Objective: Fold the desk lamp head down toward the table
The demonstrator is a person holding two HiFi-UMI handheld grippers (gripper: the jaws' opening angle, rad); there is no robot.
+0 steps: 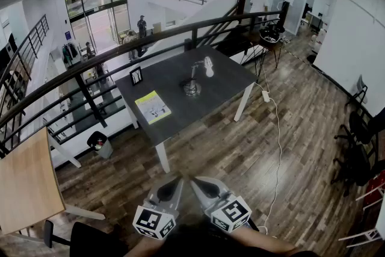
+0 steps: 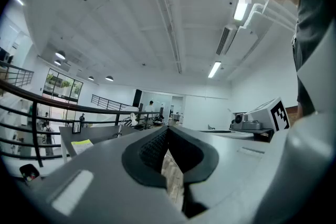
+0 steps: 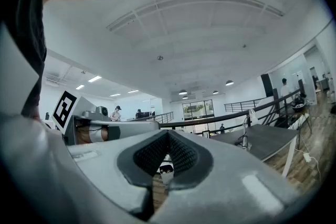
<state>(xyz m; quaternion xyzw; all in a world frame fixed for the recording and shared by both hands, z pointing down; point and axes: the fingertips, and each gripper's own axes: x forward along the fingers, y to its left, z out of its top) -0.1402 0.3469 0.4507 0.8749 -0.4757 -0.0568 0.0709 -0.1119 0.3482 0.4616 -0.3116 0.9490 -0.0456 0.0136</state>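
From where I stand, one dark grey rectangular bench (image 1: 180,116) on white legs sits in the middle of the wood-plank floor (image 1: 240,156), well ahead of the person. Three things rest on the bench. The first is a single desk lamp (image 1: 194,82) with a round silver base and a white head. It stands near the bench's centre, and its head is raised above the base rather than folded down. The second is one small black picture frame (image 1: 136,76), upright near the far left edge. The third is one yellow-green booklet (image 1: 153,107), lying flat towards the near left side. The lamp, frame and booklet are all apart from one another.

There are two grippers, both held low and close to the person's body, side by side and far from the bench. The left gripper (image 1: 173,185) has its jaws closed with the tips meeting, and nothing is between them. The right gripper (image 1: 202,186) likewise has its jaws fully closed on nothing. Each carries one white cube with black square markers at its rear.

On the floor to the left of the bench stands one black waste bin (image 1: 98,142). To the right, one white cable (image 1: 278,129) trails across the planks. One pale wooden table (image 1: 24,183) fills the lower left corner.
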